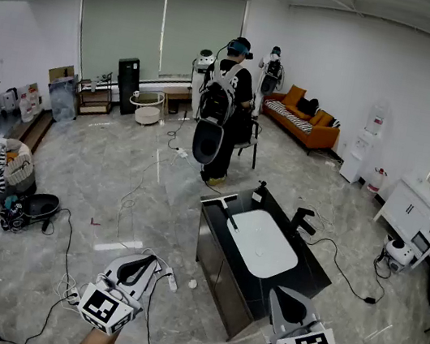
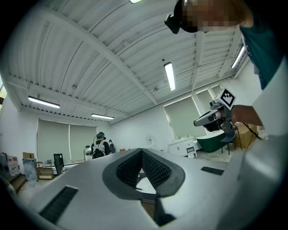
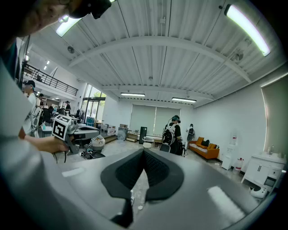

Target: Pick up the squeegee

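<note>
The squeegee (image 1: 227,209), a white blade with a dark handle, lies on the far left corner of the black counter (image 1: 309,266), beside the white sink basin (image 1: 264,243). Both grippers are held low and near me, well short of it. My left gripper (image 1: 151,260) is over the floor to the left of the counter, its jaws closed tip to tip (image 2: 142,152) with nothing between them. At the counter's near end my right gripper (image 1: 280,292) is also shut and empty (image 3: 144,152). The squeegee does not show in either gripper view.
A black faucet (image 1: 301,219) stands at the sink's right side. A person with a backpack (image 1: 224,111) stands beyond the counter by a chair. Cables (image 1: 66,248) trail over the floor at left. An orange sofa (image 1: 303,117) and a white cabinet (image 1: 413,214) line the right wall.
</note>
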